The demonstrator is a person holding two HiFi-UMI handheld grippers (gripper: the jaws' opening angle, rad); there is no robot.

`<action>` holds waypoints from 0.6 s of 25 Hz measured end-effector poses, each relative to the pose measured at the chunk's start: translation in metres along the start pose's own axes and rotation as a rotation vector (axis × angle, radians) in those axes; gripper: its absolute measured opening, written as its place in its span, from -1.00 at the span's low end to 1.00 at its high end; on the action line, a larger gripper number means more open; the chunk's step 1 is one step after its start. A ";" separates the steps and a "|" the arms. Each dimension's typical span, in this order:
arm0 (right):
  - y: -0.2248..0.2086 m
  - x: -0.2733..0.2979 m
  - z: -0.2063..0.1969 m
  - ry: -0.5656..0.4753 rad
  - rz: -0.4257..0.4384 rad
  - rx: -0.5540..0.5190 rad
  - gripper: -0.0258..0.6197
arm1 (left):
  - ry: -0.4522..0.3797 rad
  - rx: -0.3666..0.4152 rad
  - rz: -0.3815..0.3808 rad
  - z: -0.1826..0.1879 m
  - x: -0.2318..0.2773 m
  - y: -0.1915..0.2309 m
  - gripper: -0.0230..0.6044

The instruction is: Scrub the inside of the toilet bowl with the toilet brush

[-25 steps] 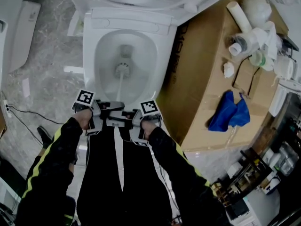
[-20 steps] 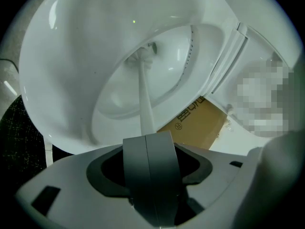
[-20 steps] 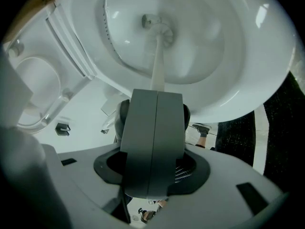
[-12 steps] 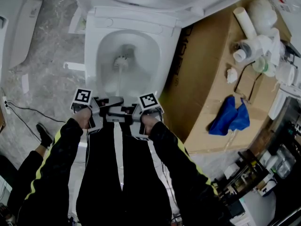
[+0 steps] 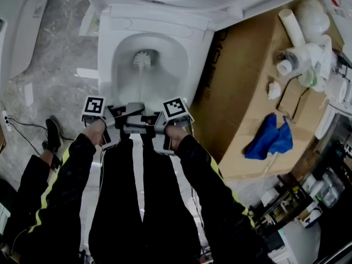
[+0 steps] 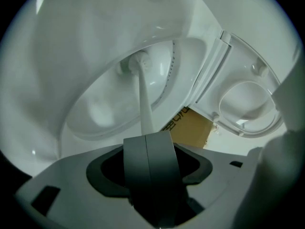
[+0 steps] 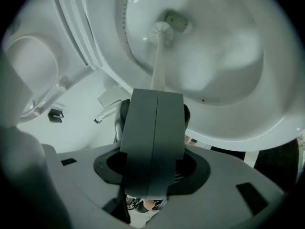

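White plastic, the handle of the toilet brush (image 5: 142,59) runs from the frame's centre up into the toilet bowl (image 5: 105,65), with the bristle head high on the bowl's far side. Two black-sleeved arms (image 5: 71,169) reach forward side by side. The left gripper (image 6: 147,138) and right gripper (image 7: 157,93) meet at the handle's near end, each with jaws pressed together on it.

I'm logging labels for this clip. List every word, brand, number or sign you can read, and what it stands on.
Cardboard box: dark print on the side facing the toilet, too blurred to read.
Left gripper, right gripper: square marker patterns, no words.
Toilet brush: no print visible.
Nothing else is legible.
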State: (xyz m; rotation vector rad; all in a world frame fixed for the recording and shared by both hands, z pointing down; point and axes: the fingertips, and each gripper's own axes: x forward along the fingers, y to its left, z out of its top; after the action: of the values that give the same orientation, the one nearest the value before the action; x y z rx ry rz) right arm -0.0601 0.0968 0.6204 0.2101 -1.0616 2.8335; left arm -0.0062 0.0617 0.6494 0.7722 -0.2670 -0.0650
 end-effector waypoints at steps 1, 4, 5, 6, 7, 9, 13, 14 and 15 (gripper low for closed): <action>0.002 0.000 0.002 -0.001 -0.004 -0.005 -0.28 | -0.002 0.002 -0.004 0.002 0.000 -0.002 -0.11; 0.006 -0.002 0.006 -0.009 -0.008 -0.015 -0.29 | -0.001 0.009 -0.011 0.005 0.003 -0.007 -0.11; 0.007 -0.003 0.007 -0.011 -0.010 -0.023 -0.28 | 0.000 0.015 -0.017 0.006 0.004 -0.009 -0.10; 0.008 -0.004 0.009 -0.012 -0.014 -0.033 -0.29 | 0.000 0.022 -0.025 0.007 0.006 -0.012 -0.10; 0.009 -0.005 0.009 -0.013 -0.020 -0.040 -0.28 | 0.000 0.027 -0.034 0.007 0.006 -0.013 -0.10; 0.009 -0.006 0.010 -0.015 -0.028 -0.044 -0.29 | -0.001 0.028 -0.042 0.008 0.007 -0.014 -0.10; 0.013 -0.010 0.016 -0.029 -0.024 -0.051 -0.28 | 0.005 0.031 -0.039 0.012 0.013 -0.017 -0.10; 0.014 -0.012 0.017 -0.032 -0.022 -0.053 -0.29 | 0.007 0.033 -0.039 0.012 0.014 -0.018 -0.10; 0.015 -0.013 0.018 -0.035 -0.020 -0.056 -0.29 | 0.009 0.034 -0.039 0.012 0.016 -0.020 -0.10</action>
State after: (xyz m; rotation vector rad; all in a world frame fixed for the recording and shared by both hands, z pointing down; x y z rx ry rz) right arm -0.0481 0.0734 0.6219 0.2651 -1.1370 2.7884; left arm 0.0068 0.0367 0.6474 0.8115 -0.2452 -0.0944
